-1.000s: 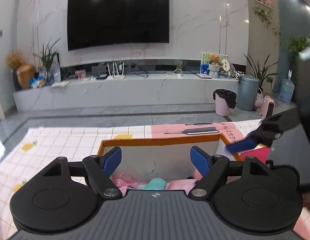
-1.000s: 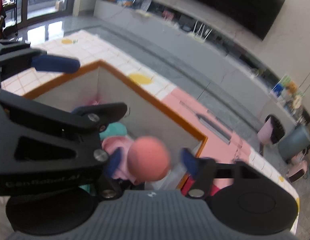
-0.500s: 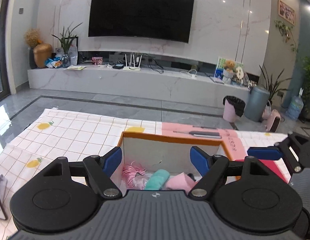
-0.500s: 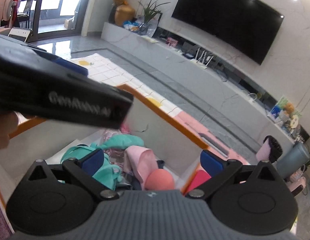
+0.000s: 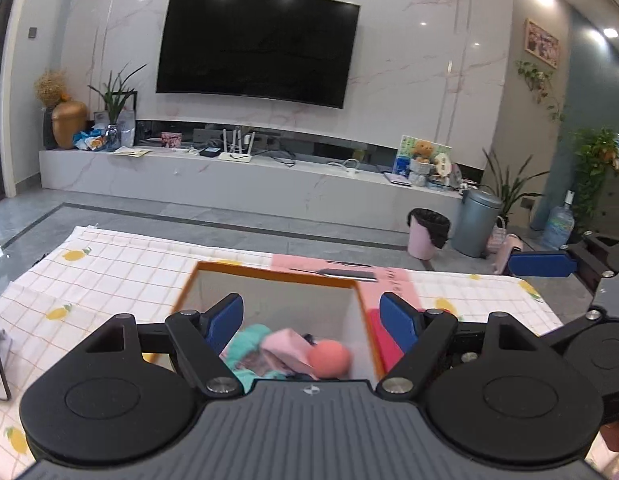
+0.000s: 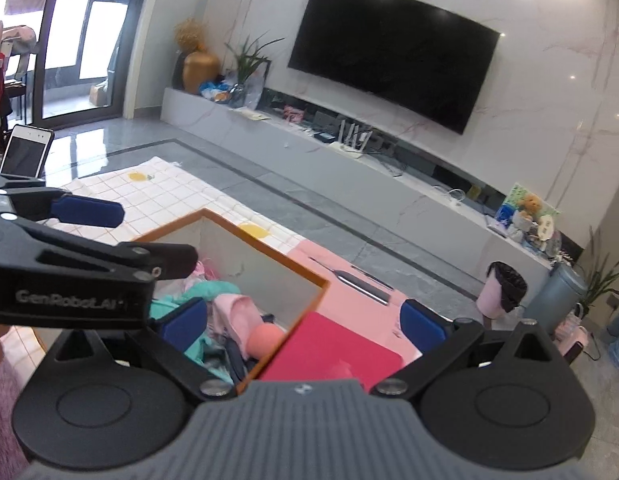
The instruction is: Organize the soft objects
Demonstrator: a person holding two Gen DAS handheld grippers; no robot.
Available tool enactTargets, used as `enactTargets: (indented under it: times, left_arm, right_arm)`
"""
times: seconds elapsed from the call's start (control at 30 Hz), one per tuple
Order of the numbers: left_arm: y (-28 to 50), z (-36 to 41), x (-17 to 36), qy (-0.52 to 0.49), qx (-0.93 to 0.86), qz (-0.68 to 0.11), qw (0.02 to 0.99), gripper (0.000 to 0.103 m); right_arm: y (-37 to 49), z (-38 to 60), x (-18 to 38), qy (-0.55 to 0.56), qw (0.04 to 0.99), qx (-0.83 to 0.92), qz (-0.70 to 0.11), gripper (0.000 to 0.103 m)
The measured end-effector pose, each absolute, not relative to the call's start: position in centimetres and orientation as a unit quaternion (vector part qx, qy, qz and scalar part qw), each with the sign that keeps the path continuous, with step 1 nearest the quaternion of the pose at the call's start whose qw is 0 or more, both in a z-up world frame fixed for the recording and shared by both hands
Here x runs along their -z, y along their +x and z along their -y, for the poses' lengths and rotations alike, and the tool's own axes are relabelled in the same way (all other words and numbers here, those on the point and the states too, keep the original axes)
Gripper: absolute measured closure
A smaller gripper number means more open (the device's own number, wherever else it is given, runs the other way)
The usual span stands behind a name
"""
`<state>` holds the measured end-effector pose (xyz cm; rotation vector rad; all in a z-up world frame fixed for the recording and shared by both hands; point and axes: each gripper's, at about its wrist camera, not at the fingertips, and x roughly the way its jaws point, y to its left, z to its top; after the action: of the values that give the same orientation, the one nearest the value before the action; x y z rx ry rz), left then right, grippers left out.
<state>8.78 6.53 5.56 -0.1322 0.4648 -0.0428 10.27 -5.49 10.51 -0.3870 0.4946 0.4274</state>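
Living room w/ marble TV wall (image 5: 429,60) and grey tile floor; a lemon-print checked mat (image 5: 109,280) covers the surface in the foreground, and on it sits an orange-rimmed box (image 5: 277,270). Inside the box, soft objects lie heaped: a coral ball (image 5: 329,358) against the right wall, a pink cloth (image 5: 287,344) beside it, a teal cloth (image 5: 251,334) further left. Left claw (image 5: 311,320) hovers above the box opening, blue pads spread wide, nothing between them. Right claw (image 6: 303,322) hangs over the box's near right corner, pads likewise spread and empty; the ball shows just inside the rim below it.

A red item (image 6: 333,352) lies flat outside the box, touching its right wall, atop a pink panel (image 6: 349,292); whether it's soft or stiff can't be told. Judged from this, most of the sorting looks done, w/ that item poss. left over.

Risks from here: the two claws are close together, left one's arm crossing the right cam's view, so a reach by either could knock the other. A low pass across the rim could catch the thin wall and tip or shove the box. The ball sits high on the pile; a nudge to the cloths could roll it. A flat item gives wide pads little to pinch, so they may slide off.
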Motion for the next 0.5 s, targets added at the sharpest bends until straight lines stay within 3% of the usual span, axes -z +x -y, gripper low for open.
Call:
enactTargets:
  times: [0.5]
  left_arm:
    - [5.1,0.8,-0.8,0.015,0.04,-0.227,0.973,0.011]
  right_arm:
    - [3.3,12.8,-3.5,-0.051,0.957,-0.13,-0.256,0.003]
